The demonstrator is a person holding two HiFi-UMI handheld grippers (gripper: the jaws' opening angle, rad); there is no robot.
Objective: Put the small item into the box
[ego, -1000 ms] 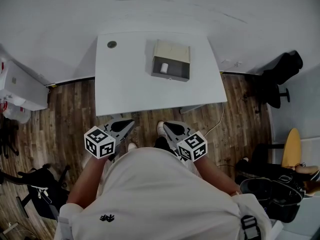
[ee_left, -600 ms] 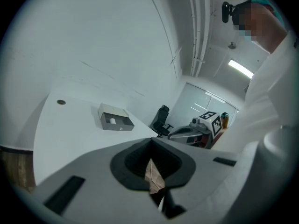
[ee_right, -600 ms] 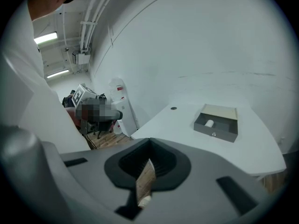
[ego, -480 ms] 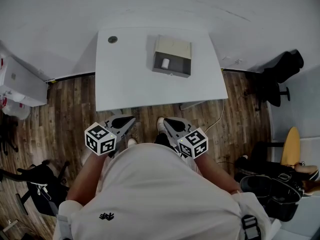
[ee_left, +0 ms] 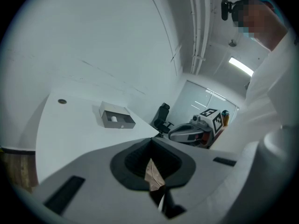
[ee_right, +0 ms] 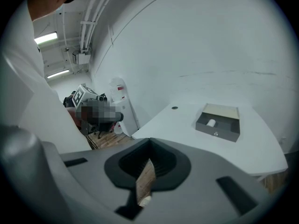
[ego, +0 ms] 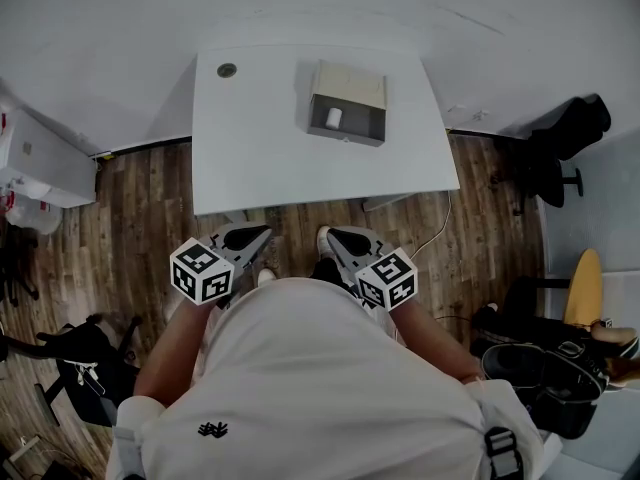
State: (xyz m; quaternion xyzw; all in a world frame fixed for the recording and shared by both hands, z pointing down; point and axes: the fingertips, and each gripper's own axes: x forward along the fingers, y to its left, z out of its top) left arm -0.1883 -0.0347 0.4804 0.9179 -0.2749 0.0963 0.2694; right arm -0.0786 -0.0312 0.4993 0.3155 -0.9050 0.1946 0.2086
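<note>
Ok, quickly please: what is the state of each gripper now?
Left gripper: jaws closed, holding nothing.
Right gripper: jaws closed, holding nothing.

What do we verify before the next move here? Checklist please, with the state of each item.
1. Small item in the box: ok, it lies inside the grey tray.
2. Left gripper empty: ok, jaws together, nothing between them.
3. Right gripper empty: ok, jaws together, nothing between them.
4. Both grippers clear of the table: ok, held by the person's body over the floor, short of the near edge.
5. Box closed: not ok, it stands open.
6. Item lying flat on the tray bottom: cannot tell, it is too small in every view.
</note>
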